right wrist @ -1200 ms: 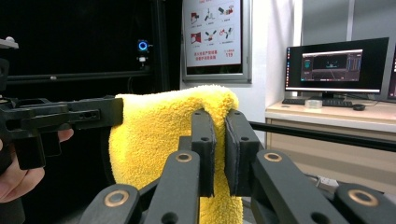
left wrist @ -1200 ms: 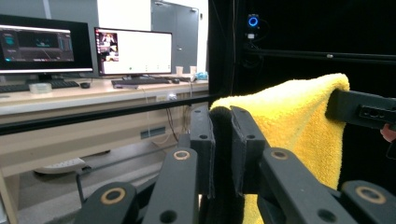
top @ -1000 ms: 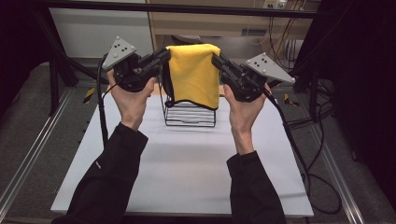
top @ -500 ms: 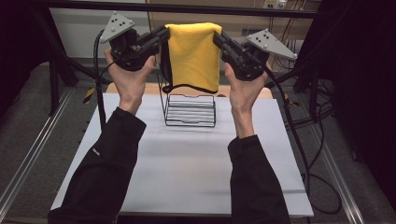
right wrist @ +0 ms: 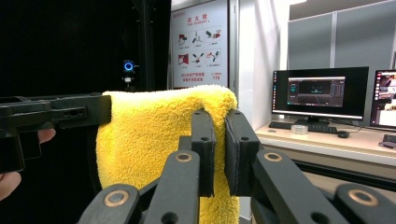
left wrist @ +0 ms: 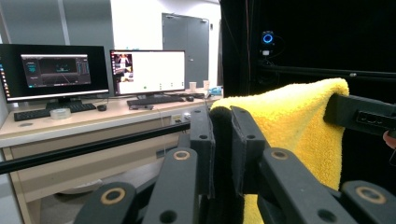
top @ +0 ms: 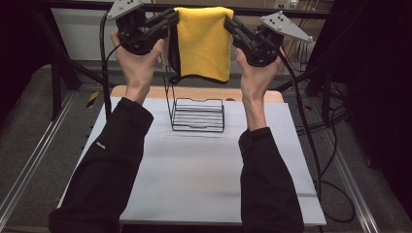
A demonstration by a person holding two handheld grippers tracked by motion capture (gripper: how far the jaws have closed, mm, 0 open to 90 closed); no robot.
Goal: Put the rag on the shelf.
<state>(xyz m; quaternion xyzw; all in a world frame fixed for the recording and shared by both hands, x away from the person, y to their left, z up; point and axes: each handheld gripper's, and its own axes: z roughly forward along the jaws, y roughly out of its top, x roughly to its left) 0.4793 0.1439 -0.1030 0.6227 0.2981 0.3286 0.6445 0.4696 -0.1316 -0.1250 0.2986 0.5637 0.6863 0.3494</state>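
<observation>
**Hanging a yellow towel between two tongs above the rack**

A yellow microfibre towel (top: 204, 41) is held high above the desk (top: 194, 179), stretched side to side between the two tongs. Its upper left corner is clamped by the left tongs (top: 172, 18) and its upper right corner by the right tongs (top: 229, 23), both closed on the cloth. The towel's top edge runs level across the desk, its length hangs straight down, and a dark border is seen along the left and lower edges. A black wire rack (top: 197, 112) stands on the white desk directly below, apart from the towel. Monitors (left wrist: 93, 70) are seen on a workbench beyond.
</observation>
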